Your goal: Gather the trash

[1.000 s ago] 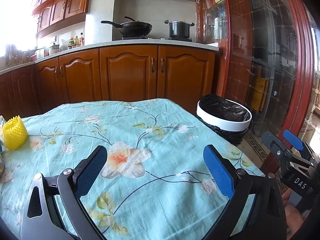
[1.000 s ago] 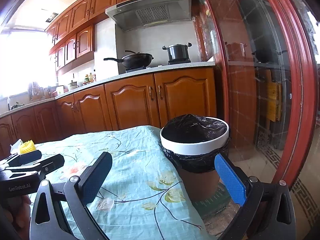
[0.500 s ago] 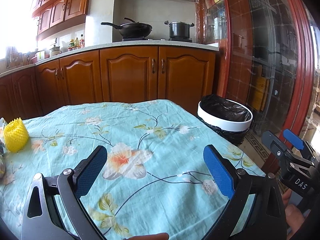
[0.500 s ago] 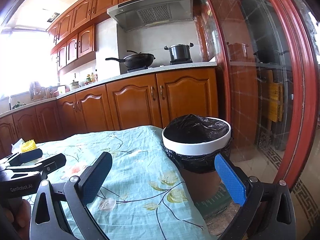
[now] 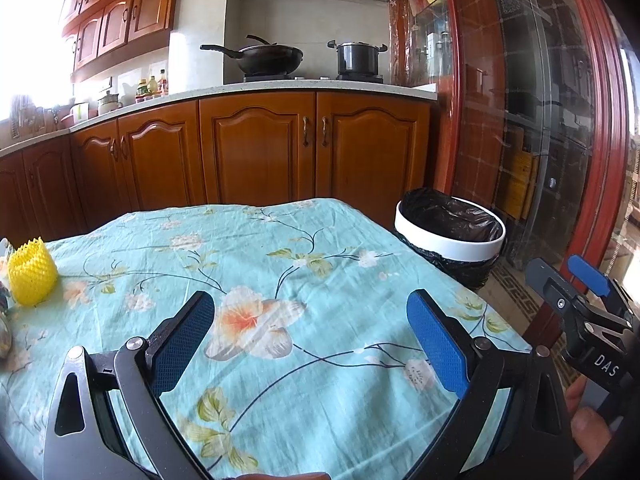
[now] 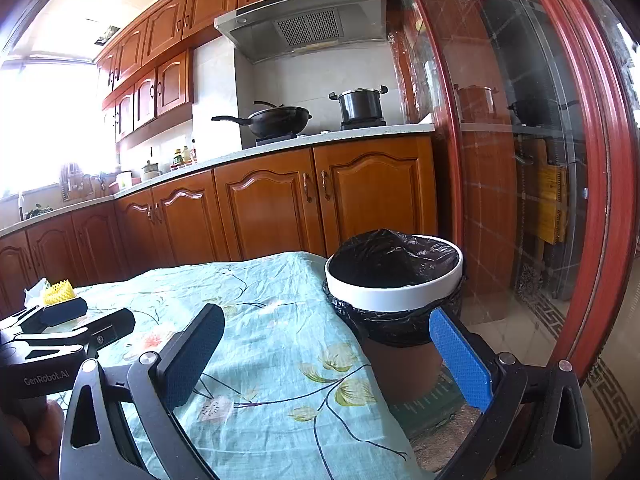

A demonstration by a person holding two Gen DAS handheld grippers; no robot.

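A yellow foam fruit net stands on the table at the far left; it also shows in the right wrist view, with a bit of white tissue beside it. A trash bin with a white rim and black liner stands on the floor off the table's right edge, also in the right wrist view. My left gripper is open and empty over the table's middle. My right gripper is open and empty over the table's right edge, near the bin.
The table carries a teal floral cloth. Wooden kitchen cabinets run behind it, with a wok and pot on the stove. A red-framed glass door stands to the right. A shiny object sits at the left edge.
Both views have shifted slightly; the grippers have barely moved and both stay open and empty.
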